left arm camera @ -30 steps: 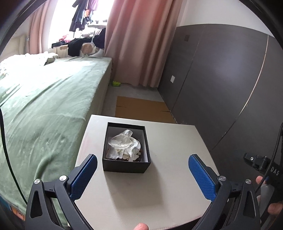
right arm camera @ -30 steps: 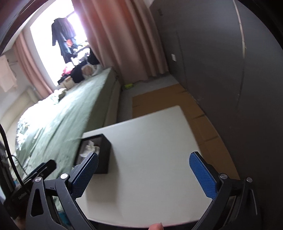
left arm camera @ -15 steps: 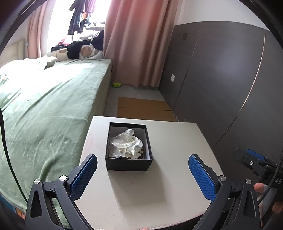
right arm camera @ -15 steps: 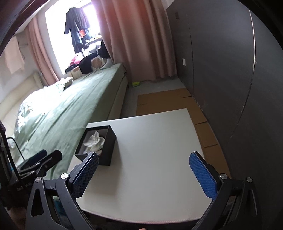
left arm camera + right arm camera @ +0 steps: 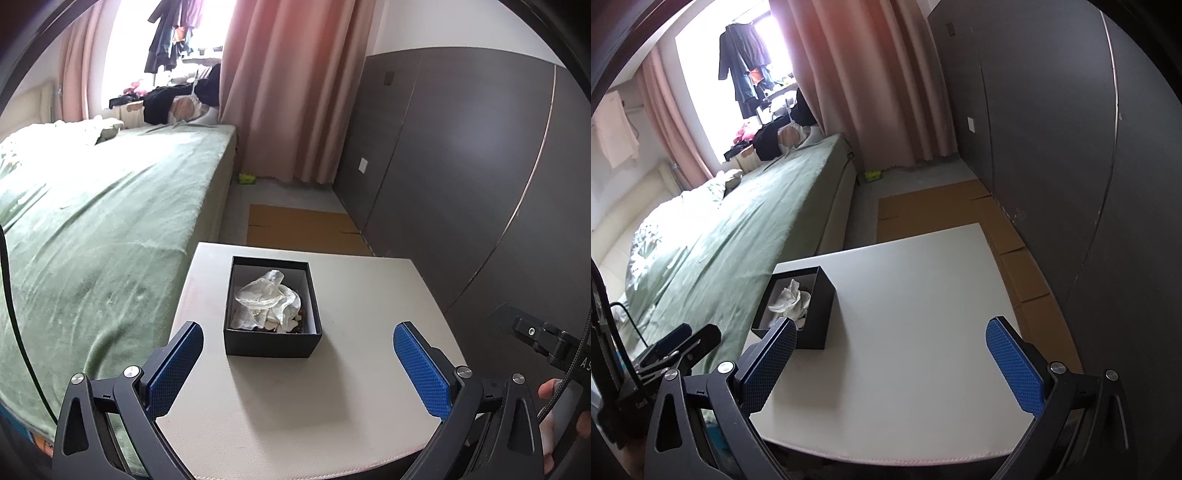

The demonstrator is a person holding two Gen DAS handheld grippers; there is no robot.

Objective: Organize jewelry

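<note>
Since 0.5 s ago both cameras have shifted only a little: the black box sits slightly nearer the left gripper than it did, and in the right wrist view it has drifted closer to that gripper's left finger, whose blue tip now overlaps its near corner in the picture.

Both fingers of the left gripper are spread wide and hold nothing; the box lies ahead of them and between their lines, closer to the left finger than to the right one. Its lid is off, and inside lies a crumpled white wrapping with small pale and dark pieces (too small to name) at its near edge. Box and wrapping rest on the white table.

The right gripper is likewise spread apart and holds nothing, its 2 blue pads over the near part of the table. From here the box stands ahead and to the left, beyond the left finger, with the wrapping showing above its rim. Part of the left gripper's body shows at the lower left of this view.

Left of the table runs a bed with a green cover; to the right stands a dark grey wall panel, and flat cardboard lies on the floor beyond the table.
</note>
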